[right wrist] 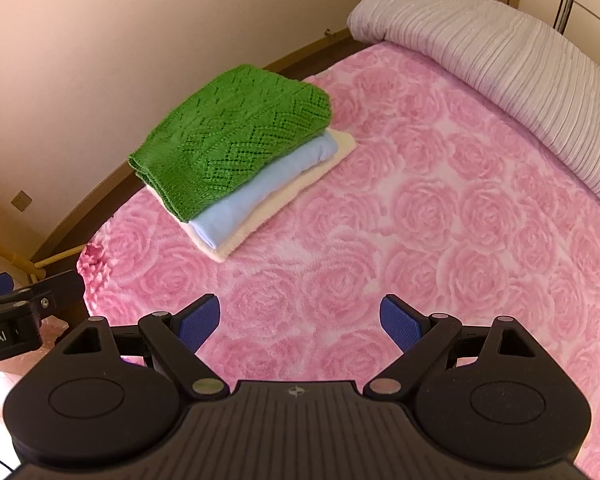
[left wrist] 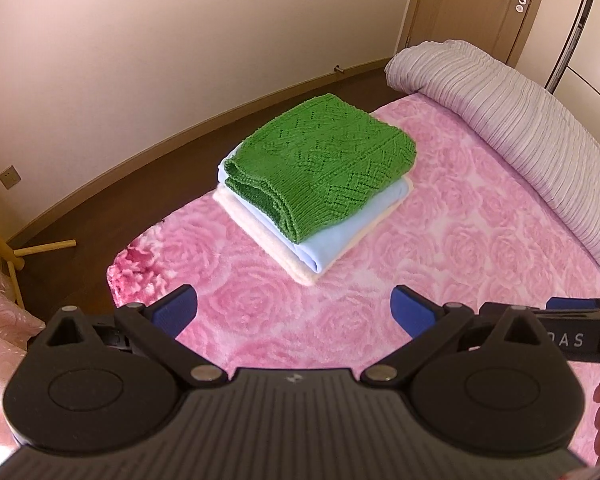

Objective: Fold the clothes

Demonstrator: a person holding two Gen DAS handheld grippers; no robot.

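Three folded clothes sit stacked near the bed's corner by the wall: green knit sweater (left wrist: 320, 160) on top, light blue garment (left wrist: 340, 236) under it, cream garment (left wrist: 260, 236) at the bottom. Each layer is offset a little, so lower edges peek out toward the cameras (likely just from stacking one at a time). The stack rests on the pink rose blanket (left wrist: 420, 240), well clear of the rolled striped duvet (left wrist: 520, 120), probably pushed aside to leave folding room.

Left gripper (left wrist: 294, 312) hovers short of the stack, jaws spread wide, holding nothing. Right gripper (right wrist: 300, 320) is the same: jaws apart, empty, not touching fabric. Both hang back side by side over bare blanket, which reads as a finished fold, hands off. No unfolded clothing is visible, so the task looks done or nearly so.
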